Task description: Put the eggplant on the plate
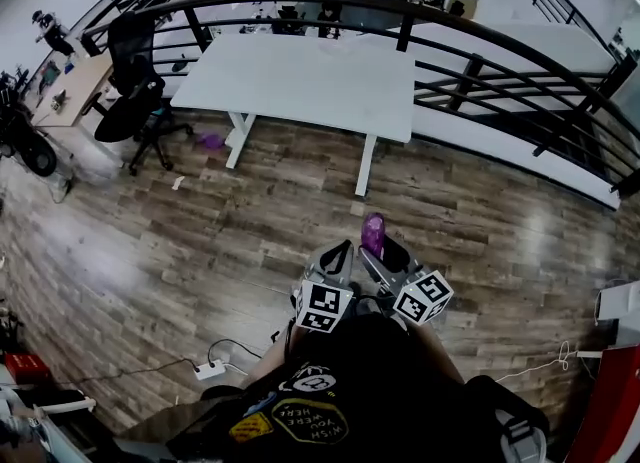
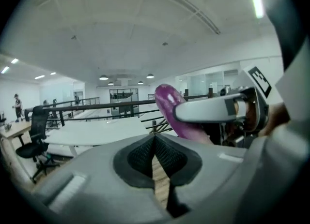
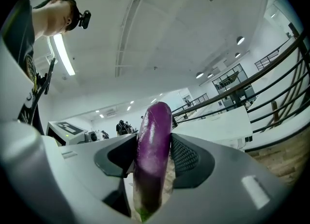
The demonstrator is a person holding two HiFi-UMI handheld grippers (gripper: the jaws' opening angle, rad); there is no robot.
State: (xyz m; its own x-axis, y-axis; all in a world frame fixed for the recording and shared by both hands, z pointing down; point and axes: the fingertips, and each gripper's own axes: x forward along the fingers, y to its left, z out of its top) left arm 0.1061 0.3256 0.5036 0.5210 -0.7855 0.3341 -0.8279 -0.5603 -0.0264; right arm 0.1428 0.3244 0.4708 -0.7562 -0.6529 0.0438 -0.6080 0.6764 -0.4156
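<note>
My right tongs [image 3: 154, 146] pinch the eggplant [image 3: 155, 141], whose rounded end sticks out past them. It is over the wood floor [image 1: 200, 241], well short of the white tabletop [image 1: 300, 81]. My left tongs [image 2: 155, 143], just beside, are pressed together on nothing.

The head view looks steeply down from above the person's chest toward the long white desk [image 1: 300, 81], which stands well ahead. The left gripper view sits close behind the left tongs [image 2: 155, 143], tilted up and facing that desk. The right gripper view looks from just behind the right tongs [image 3: 155, 145], pitched higher, with the desk off to its right. All three share the desk and the glossy purple eggplant [image 3: 154, 131].
</note>
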